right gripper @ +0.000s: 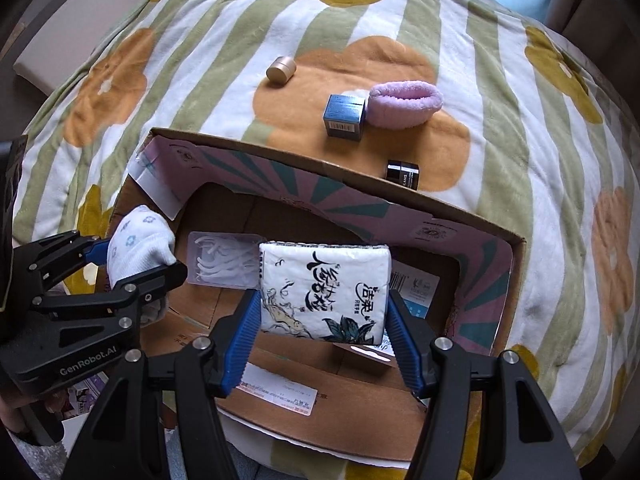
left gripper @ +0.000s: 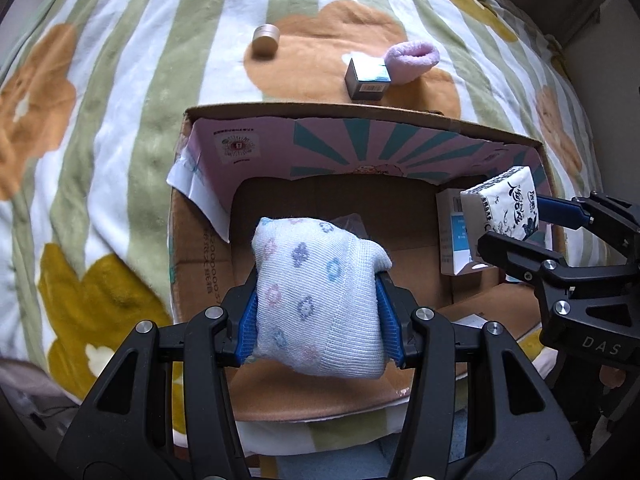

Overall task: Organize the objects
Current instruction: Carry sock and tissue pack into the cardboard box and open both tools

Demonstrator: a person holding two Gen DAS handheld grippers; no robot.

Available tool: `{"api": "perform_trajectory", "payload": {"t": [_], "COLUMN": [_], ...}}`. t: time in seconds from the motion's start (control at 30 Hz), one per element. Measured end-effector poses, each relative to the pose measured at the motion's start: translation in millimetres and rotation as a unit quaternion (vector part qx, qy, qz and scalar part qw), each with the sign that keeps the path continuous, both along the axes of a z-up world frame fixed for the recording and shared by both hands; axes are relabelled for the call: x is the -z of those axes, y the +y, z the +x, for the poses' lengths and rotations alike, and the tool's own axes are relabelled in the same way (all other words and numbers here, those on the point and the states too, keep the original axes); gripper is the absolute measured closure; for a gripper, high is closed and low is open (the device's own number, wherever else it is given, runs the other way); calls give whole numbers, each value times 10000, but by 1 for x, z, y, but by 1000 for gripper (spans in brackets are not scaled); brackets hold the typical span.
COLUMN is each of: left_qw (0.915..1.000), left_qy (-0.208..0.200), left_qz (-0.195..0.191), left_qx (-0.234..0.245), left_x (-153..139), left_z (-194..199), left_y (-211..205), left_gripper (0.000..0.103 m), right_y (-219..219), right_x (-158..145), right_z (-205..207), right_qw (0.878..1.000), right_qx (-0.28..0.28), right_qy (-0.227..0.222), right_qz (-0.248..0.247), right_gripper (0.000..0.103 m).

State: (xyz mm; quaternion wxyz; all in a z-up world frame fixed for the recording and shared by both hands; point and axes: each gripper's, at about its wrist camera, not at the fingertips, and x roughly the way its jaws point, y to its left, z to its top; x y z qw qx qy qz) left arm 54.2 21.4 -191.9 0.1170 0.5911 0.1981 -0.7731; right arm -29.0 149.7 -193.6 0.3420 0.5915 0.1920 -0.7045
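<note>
Above open cardboard box: sock, tissue pack.

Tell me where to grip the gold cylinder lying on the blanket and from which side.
Grip the gold cylinder across its curved body, coming down from above. It lies on its side, apart from the blue box, so both round flanks look free for the fingers; its flat ends offer less hold.

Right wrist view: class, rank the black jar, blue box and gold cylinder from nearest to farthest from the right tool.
1. Black jar, just beyond the carton's far wall, right of centre.
2. Blue box, farther back, beside the pink band.
3. Gold cylinder, farthest, back left.

The right tool grips a tissue pack.
</note>
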Motion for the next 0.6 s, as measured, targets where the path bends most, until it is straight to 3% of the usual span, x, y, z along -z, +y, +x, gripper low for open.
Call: {"api": "perform_trajectory", "payload": {"t": [0.3,0.37,0.4,0.43,0.5,0.57,0.6], "left_qw": [9988,9986,9985,9983,9986,9990,9990], "left_qy": [-102,-171,-171,-153,-134,-148,-155], "left_qz": [-389,-439,-463,-508,-476,-402,-414], "left_qx": [270,259,250,226,187,134,119], "left_x": [-3,0,0,0,0,2,2], "left_z": [-12,-13,-13,-12,-9,-7,-7], "left_y": [7,9,9,9,9,7,7], "left_gripper": [55,36,6,0,0,0,0], "right_y": [0,2,5,8,14,19,21], "right_x": [3,6,7,9,13,17,18], "right_z": [-3,-5,-6,-6,-8,-8,-8], "right_qw": [9999,9999,9999,9999,9998,9995,9995], "right_qx": [-97,-93,-87,-88,-103,-183,-216], "right_qy": [120,93,76,60,80,66,70], "right_qz": [6,-8,-11,5,149,243,217], "right_gripper": [45,45,45,41,26,1,1]}}
